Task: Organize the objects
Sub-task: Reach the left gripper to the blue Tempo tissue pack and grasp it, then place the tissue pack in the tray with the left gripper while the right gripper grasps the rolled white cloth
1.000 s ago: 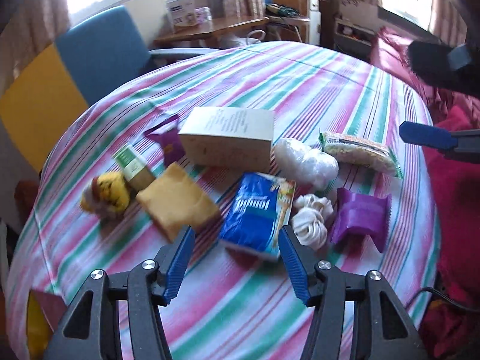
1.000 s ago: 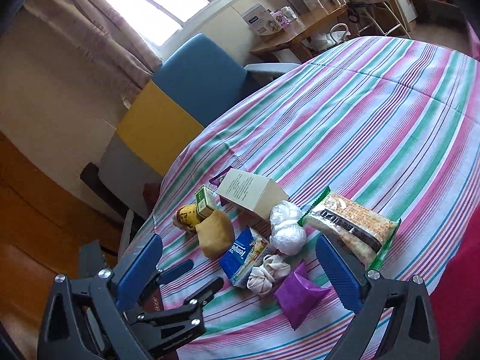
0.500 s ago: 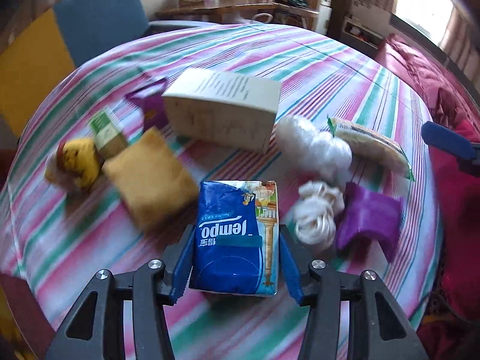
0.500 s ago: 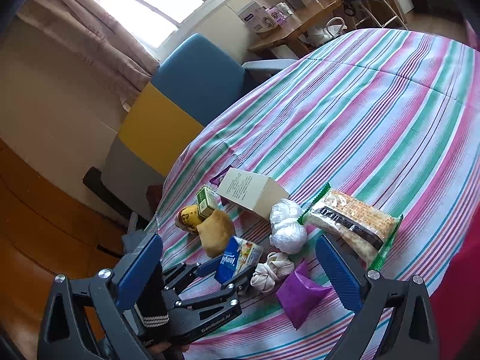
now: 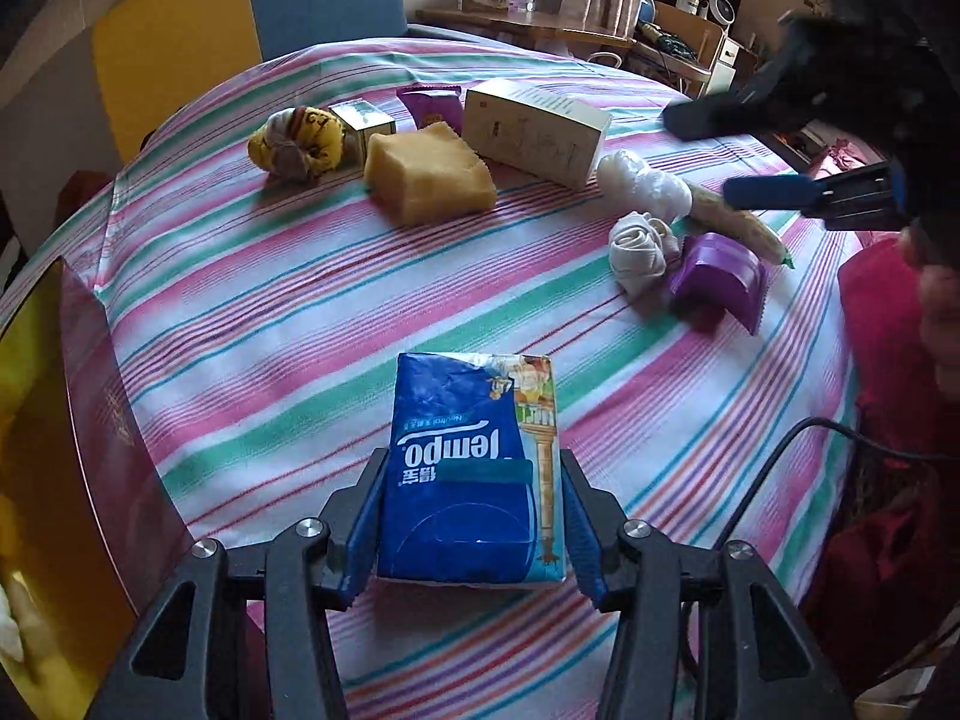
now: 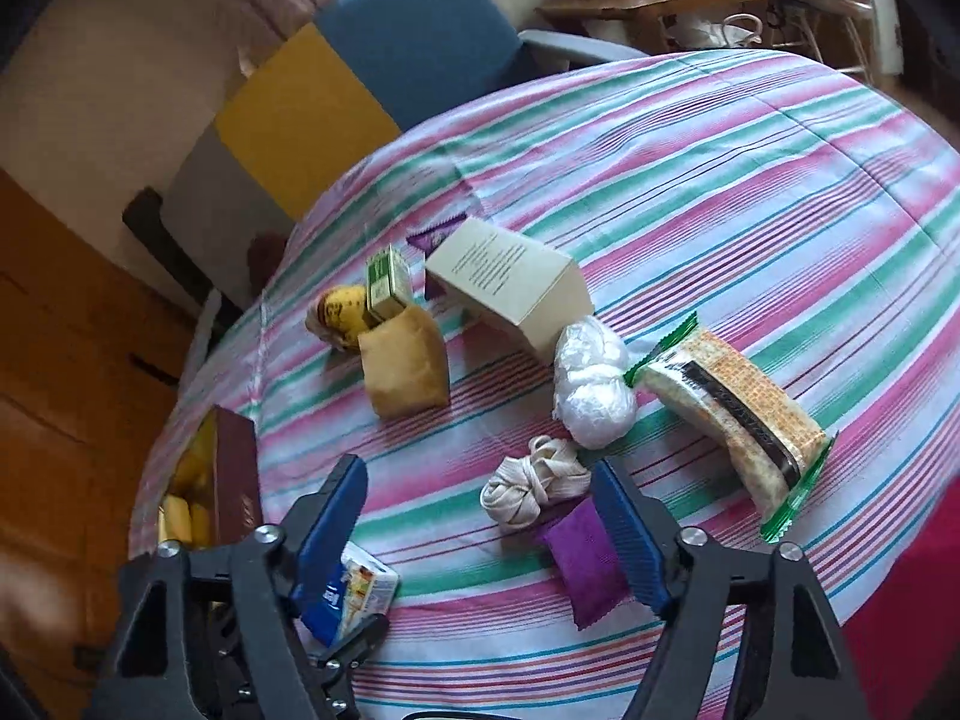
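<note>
My left gripper (image 5: 471, 516) is shut on a blue Tempo tissue pack (image 5: 474, 468) and holds it above the striped tablecloth near the table's front edge; the pack also shows in the right wrist view (image 6: 351, 591). My right gripper (image 6: 480, 531) is open and empty, hovering over a knotted white cloth (image 6: 531, 486) and a purple packet (image 6: 585, 561). Farther back lie a yellow sponge (image 5: 429, 171), a cream box (image 5: 534, 129), a white plastic bundle (image 6: 591, 384) and a cracker pack (image 6: 735, 414).
A dark red box with a yellow inside (image 5: 66, 462) stands at the table's left edge, also in the right wrist view (image 6: 231, 477). A yellow toy (image 5: 297, 141), a small green carton (image 6: 387, 282) and a purple wrapper (image 5: 432, 108) lie at the back. Blue and yellow chairs (image 6: 384, 54) stand behind.
My left gripper closed on the tissue pack, lifted it and pulled it back toward the front edge. My right gripper came lower and closer over the white cloth and purple packet.
</note>
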Action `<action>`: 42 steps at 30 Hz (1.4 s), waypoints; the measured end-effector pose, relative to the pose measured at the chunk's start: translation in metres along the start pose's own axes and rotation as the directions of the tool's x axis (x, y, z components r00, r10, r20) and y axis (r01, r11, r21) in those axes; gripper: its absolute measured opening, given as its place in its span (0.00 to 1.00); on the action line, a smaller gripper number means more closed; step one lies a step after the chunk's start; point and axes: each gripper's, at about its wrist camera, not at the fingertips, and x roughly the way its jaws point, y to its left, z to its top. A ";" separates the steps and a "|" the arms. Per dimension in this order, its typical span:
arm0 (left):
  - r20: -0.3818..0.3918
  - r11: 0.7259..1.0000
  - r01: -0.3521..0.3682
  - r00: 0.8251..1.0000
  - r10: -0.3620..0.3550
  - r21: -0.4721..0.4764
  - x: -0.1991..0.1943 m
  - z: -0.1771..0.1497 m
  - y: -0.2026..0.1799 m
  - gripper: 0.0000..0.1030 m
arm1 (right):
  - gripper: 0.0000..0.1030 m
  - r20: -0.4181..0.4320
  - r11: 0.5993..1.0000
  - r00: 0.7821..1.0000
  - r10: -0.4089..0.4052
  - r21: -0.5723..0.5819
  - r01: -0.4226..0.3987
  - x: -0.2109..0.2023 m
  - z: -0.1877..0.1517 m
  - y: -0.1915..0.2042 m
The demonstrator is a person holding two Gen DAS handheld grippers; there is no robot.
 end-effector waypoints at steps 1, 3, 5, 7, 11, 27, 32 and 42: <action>0.001 1.000 0.010 1.000 -0.010 -0.007 -0.002 -0.001 0.001 0.51 | 0.65 -0.039 0.999 0.999 -0.022 -0.025 0.022 0.010 0.000 0.005; 0.010 1.000 0.022 1.000 -0.022 -0.014 -0.005 0.000 0.001 0.51 | 0.57 -0.102 0.995 0.992 -0.080 -0.070 0.073 0.029 0.001 0.012; 0.037 0.999 0.038 0.999 -0.037 -0.020 -0.012 -0.001 0.001 0.51 | 0.55 -0.143 0.983 0.978 -0.151 -0.123 0.134 0.047 0.002 0.018; 0.060 0.999 0.040 0.997 -0.039 -0.022 -0.021 0.000 0.002 0.51 | 0.55 -0.154 0.967 0.962 -0.225 -0.158 0.201 0.060 0.003 0.019; 0.109 0.998 0.052 0.993 -0.047 -0.043 -0.044 -0.006 0.008 0.51 | 0.42 -0.148 0.937 0.937 -0.318 -0.202 0.286 0.074 0.003 0.013; 0.212 0.863 -0.128 0.942 0.260 -0.488 -0.168 -0.115 0.152 0.51 | 0.24 -0.064 0.935 0.968 -0.243 -0.282 0.216 0.066 0.000 0.025; 0.098 0.740 -0.229 0.924 0.369 -0.633 -0.175 -0.162 0.203 0.51 | 0.24 -0.040 0.937 0.974 -0.223 -0.285 0.202 0.067 0.000 0.033; -0.038 0.698 -0.314 0.924 0.380 -0.644 -0.141 -0.170 0.223 0.52 | 0.24 -0.034 0.936 0.979 -0.202 -0.300 0.183 0.064 -0.001 0.035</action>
